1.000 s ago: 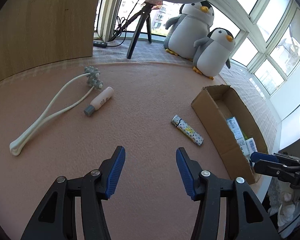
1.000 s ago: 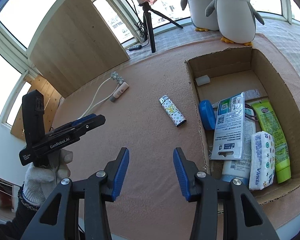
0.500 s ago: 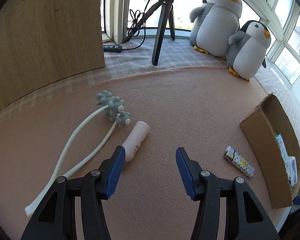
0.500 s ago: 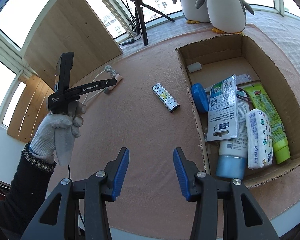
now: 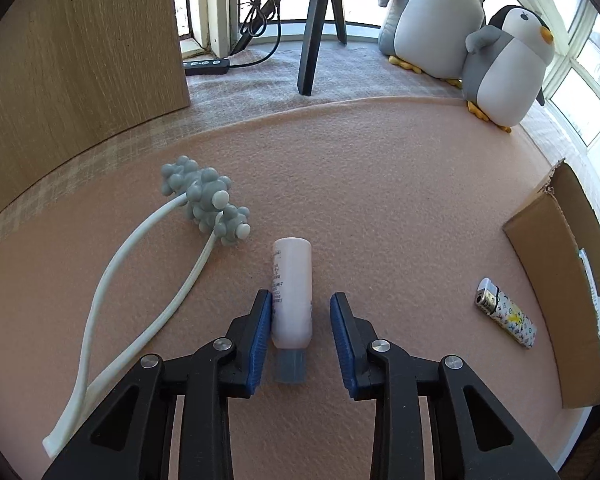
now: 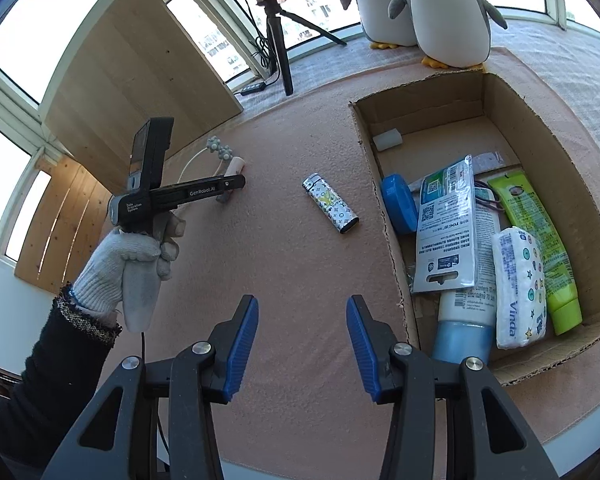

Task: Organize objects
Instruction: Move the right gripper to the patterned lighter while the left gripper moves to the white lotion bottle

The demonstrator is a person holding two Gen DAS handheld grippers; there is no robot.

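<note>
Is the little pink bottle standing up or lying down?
Lying down. The pink bottle rests flat on the pink mat, gray cap toward the camera, between the open left gripper fingers.

Both the left gripper (image 5: 298, 332) and the right gripper (image 6: 302, 344) have black, angular plastic arms with triangular cut-outs, silver round screws at the joints, and ribbed blue pads (image 6: 242, 346) on the inner finger faces. Seen from the right wrist, the left gripper's black body bears white "GenRobot.AI" lettering and a flat upright black block. The left hand (image 6: 128, 264) wears a white knitted glove over a dark sleeve (image 6: 44, 384) with a speckled cuff.
</note>
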